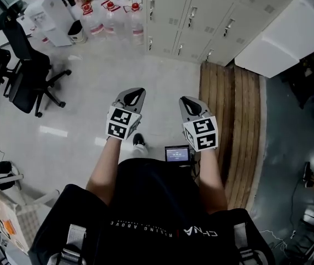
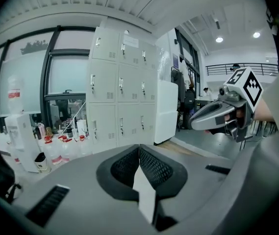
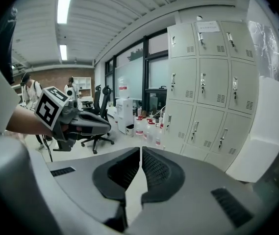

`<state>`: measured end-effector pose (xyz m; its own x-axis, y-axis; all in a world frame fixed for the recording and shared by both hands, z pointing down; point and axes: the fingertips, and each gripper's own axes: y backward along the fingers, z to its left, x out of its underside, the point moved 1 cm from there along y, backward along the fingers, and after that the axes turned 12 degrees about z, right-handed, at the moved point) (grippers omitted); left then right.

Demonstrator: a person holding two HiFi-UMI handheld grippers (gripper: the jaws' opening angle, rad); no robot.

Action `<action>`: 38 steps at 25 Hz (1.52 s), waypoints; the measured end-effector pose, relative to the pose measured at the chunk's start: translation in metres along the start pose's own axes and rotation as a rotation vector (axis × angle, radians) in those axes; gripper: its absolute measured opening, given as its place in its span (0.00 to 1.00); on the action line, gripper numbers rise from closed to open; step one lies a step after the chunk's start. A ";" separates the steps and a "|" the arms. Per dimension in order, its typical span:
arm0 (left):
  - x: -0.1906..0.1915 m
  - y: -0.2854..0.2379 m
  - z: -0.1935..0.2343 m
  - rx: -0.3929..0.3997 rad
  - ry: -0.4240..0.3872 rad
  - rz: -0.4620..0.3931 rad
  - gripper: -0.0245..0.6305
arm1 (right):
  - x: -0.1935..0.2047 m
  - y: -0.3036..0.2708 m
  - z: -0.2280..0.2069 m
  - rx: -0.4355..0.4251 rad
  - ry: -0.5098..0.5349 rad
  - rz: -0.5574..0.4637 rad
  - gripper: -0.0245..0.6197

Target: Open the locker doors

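The bank of pale lockers (image 1: 201, 15) stands at one o'clock in the head view, every door shut, well apart from both tools. Clear water bottles (image 1: 112, 18) with red caps line the floor (image 1: 90, 109) at the lockers' eleven o'clock side, and a slatted wooden platform (image 1: 228, 120) runs out from their foot toward three o'clock. A black office chair (image 1: 27, 76) sits at ten o'clock. The left gripper (image 1: 136, 93) and right gripper (image 1: 187, 100) are held side by side at centre, each with jaws pressed together on nothing.
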<state>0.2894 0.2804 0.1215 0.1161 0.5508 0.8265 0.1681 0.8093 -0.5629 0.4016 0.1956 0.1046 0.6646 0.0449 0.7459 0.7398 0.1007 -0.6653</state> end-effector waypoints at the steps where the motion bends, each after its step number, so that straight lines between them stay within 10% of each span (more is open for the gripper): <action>1: -0.002 -0.004 0.009 0.013 -0.006 0.002 0.07 | -0.006 -0.009 0.000 0.010 0.002 0.006 0.10; 19: -0.008 -0.056 0.135 0.126 -0.008 0.034 0.07 | -0.089 -0.122 0.002 0.067 -0.018 0.091 0.10; 38: -0.124 -0.200 0.211 0.022 -0.018 0.045 0.07 | -0.198 -0.239 -0.164 -0.028 0.066 0.023 0.10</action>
<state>0.0352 0.0937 0.1320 0.1052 0.5899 0.8006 0.1417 0.7880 -0.5992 0.1108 0.0000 0.1100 0.6859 -0.0188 0.7274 0.7266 0.0727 -0.6832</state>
